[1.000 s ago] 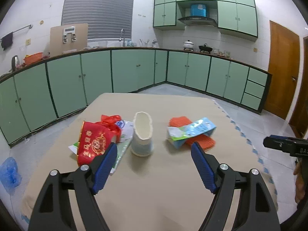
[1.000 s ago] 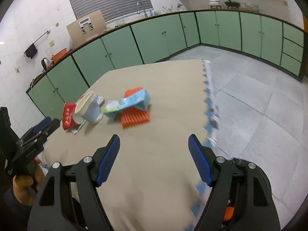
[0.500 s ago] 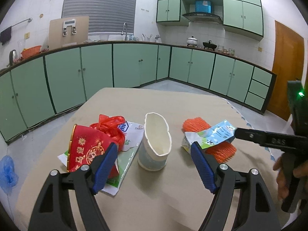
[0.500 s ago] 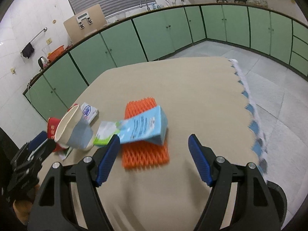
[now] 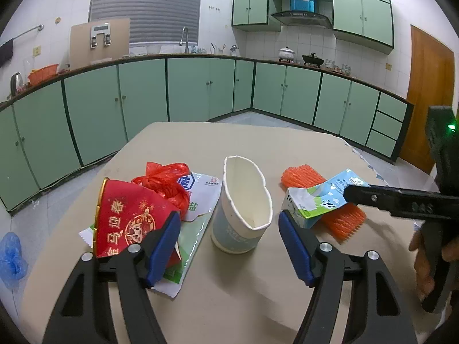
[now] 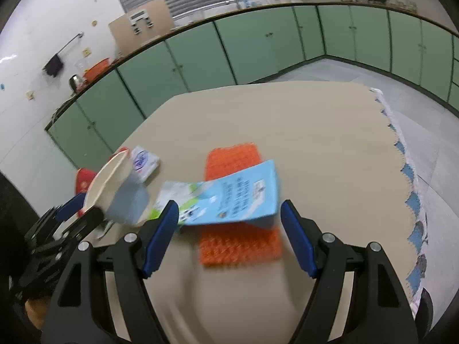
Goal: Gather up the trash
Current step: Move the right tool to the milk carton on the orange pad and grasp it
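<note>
Left gripper (image 5: pixel 229 242) and right gripper (image 6: pixel 229 239) both spread wide.

A home kitchen: green cabinets (image 5: pixel 200 86), sink tap (image 5: pixel 185 38), range hood (image 5: pixel 301 18), and pots (image 5: pixel 287 53) on the counter.

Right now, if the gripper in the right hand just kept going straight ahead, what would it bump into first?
Probably the blue milk carton. The open right gripper points at it, and it lies on the orange foam net. The image is blurred, so depth is uncertain.

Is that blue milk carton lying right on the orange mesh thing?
Touching. In the right wrist view the milk carton lies across the orange mesh, covering its middle; the left wrist view shows the same overlap.
</note>
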Demonstrator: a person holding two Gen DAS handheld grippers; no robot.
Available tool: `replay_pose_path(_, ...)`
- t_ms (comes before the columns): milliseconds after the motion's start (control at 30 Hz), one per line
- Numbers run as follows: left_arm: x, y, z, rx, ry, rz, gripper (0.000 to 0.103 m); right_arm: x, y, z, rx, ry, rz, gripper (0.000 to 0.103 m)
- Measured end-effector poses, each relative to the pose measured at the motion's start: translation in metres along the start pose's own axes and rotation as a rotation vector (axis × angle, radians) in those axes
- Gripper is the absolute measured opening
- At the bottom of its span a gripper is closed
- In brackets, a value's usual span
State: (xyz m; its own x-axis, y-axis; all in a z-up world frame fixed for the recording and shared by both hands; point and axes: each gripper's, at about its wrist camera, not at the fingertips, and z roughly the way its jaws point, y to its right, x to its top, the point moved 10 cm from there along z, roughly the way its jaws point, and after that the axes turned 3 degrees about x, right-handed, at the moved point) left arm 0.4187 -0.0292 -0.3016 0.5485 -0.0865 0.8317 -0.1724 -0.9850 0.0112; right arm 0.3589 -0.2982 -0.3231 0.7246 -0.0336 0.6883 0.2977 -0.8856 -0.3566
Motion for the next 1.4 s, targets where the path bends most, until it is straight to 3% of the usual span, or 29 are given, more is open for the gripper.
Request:
replay_pose_path(233,0.002,-0.004,-0.003,0.007,0.005,0.000,0.069,-0.017,-0.028,-0.020,0.060,-0.018,-0.067,0.072)
replay_pose_path(533,0.002,-0.002,-0.009,0.002,0.010,-0.004,0.069,-0.003,0.005,-0.013,-0.019,-0.009,-0.077,0.080)
replay_pose_path(700,0.001,0.000,-0.008,0.008,0.006,-0.002,0.069,-0.006,0.004,0.001,0.051,-0.037,-0.024,0.080)
replay_pose_path(967,0.000,-0.008,-0.016,0.030,0.010,0.002,0.069,-0.021,-0.040,-0.023,0.181,-0.051,-0.096,0.080)
replay_pose_path(1133,-0.001,-0.007,-0.019,0.028,0.009,-0.004,0.069,-0.014,-0.025,-0.029,0.102,-0.019,-0.100,0.079)
replay_pose_path(1400,-0.001,0.001,-0.019,0.021,0.011,0.006,0.069,-0.010,-0.022,-0.015,0.117,-0.023,-0.064,0.079)
